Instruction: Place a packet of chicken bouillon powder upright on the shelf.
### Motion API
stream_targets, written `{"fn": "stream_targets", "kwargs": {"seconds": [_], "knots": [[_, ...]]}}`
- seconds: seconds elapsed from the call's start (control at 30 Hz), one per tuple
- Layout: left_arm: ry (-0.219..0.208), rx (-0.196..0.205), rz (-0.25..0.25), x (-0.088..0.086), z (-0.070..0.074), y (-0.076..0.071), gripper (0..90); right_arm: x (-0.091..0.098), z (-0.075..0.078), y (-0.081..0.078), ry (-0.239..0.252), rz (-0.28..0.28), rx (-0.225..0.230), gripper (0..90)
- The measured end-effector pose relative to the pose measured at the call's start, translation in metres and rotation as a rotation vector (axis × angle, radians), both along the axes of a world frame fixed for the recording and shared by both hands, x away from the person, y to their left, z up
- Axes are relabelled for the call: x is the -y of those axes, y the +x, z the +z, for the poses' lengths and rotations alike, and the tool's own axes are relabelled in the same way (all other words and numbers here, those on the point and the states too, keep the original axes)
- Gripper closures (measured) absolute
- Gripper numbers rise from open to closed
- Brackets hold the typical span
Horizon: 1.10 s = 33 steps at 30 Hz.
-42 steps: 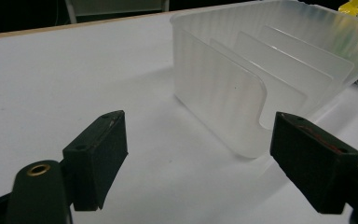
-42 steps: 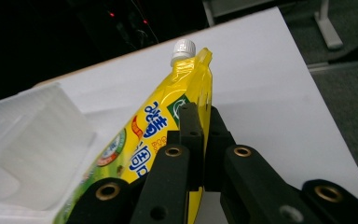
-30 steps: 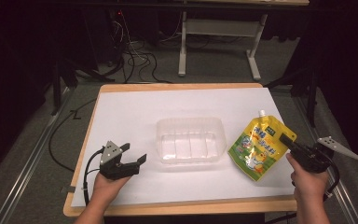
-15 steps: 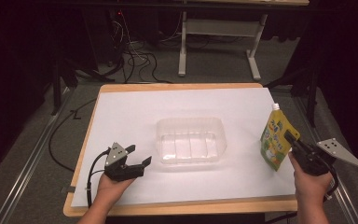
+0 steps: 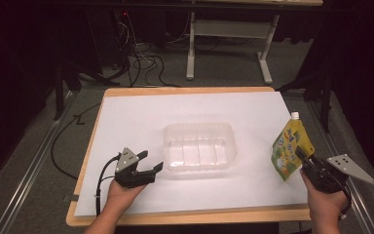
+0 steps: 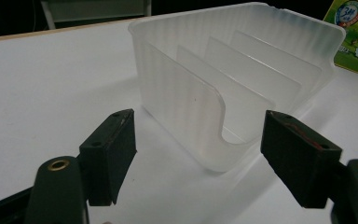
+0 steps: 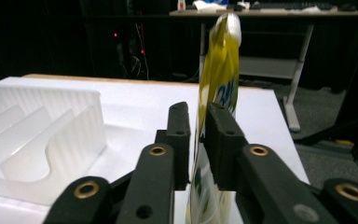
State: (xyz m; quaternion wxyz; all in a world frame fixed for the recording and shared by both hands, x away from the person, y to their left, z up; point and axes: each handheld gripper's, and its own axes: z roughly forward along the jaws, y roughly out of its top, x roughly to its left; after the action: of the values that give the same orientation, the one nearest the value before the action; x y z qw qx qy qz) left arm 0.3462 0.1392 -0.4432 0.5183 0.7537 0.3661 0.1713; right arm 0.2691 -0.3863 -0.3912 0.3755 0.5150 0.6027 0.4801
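Fingers [image 6: 114,156] of the left gripper [image 5: 148,163], lower left, stand spread, having just narrowed slightly, nothing between them, before the clear divided bin [image 5: 199,146] at tabletop [image 5: 136,112] centre. Lower right, the right gripper [image 5: 302,155], its grip just loosening, pinches the upright yellow-green pouch [image 5: 290,146].

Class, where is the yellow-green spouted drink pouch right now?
High view: the yellow-green spouted drink pouch stands upright at the table's right, held by the right tongs, right of the clear plastic divided tray.
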Motion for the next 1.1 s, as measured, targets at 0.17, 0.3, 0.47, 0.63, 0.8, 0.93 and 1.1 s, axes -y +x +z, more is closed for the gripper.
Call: {"fn": "stream_targets", "kwargs": {"seconds": [0.17, 0.3, 0.47, 0.63, 0.8, 0.93, 1.1], "knots": [[-0.004, 0.032, 0.014, 0.004, 0.002, 0.000, 35.9, 0.000, -0.007, 0.004, 0.003, -0.001, -0.037, 69.9], [-0.002, 0.047, 0.069, 0.002, 0.002, 0.004, 53.4, 0.004, -0.014, 0.009, 0.018, -0.024, -0.070, 63.8], [0.041, -0.018, 0.195, 0.004, -0.004, 0.031, 81.2, 0.005, -0.014, 0.012, 0.035, -0.044, -0.062, 64.4], [0.085, -0.077, 0.256, 0.018, -0.011, 0.057, 90.0, 0.002, -0.011, 0.017, 0.028, -0.063, -0.056, 67.7], [0.121, -0.111, 0.235, 0.043, -0.019, 0.066, 90.0, 0.000, -0.009, 0.020, 0.037, -0.052, -0.057, 76.6], [0.118, -0.118, 0.226, 0.053, -0.020, 0.065, 90.0, 0.000, -0.006, 0.019, 0.035, -0.080, -0.059, 85.3], [0.117, -0.117, 0.205, 0.062, -0.021, 0.062, 90.0, 0.009, -0.007, 0.019, 0.076, -0.089, -0.054, 90.0]]}}
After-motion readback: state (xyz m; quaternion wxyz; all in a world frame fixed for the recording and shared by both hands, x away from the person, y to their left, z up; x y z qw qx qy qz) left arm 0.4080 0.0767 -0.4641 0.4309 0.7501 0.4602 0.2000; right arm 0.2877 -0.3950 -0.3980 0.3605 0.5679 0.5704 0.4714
